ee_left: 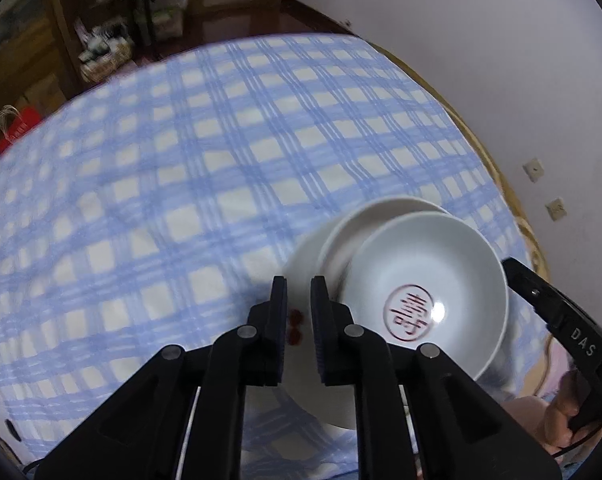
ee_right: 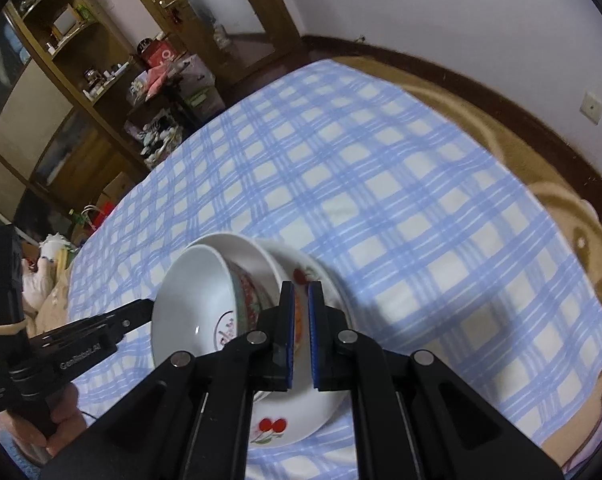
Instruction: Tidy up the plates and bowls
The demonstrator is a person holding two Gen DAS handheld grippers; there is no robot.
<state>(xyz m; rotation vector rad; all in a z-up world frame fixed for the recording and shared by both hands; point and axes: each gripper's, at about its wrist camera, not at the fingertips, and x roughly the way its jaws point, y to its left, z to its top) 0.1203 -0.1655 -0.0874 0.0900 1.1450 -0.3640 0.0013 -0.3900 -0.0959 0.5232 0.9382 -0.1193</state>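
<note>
I see a stack low and right of centre in the left wrist view: 1 plate (ee_left: pixel 301 264) with cherries on the cloth (ee_left: pixel 181 160), a shallow dish (ee_left: pixel 341 240) on it, and a bowl (ee_left: pixel 429 292) tilted on top. My right gripper (ee_right: pixel 300 336) is pinched shut on the bowl's (ee_right: pixel 197 304) near wall, rim between the pads. My left gripper (ee_left: pixel 299 328) stands a narrow gap apart with nothing in it, over the plate's left rim.

I judge the coming move turns on the tilt: the bowl leans toward the lower left of the right wrist view, off-centre on the dish (ee_right: pixel 237 248), so it must level and slide up-right to nest. The right gripper has it; the left is nearer the plate (ee_right: pixel 301 416) to steady it.

Open cloth (ee_right: pixel 381 184) fills the upper frame. The bed edge lies close at lower left, behind the left gripper (ee_right: pixel 141 312).
</note>
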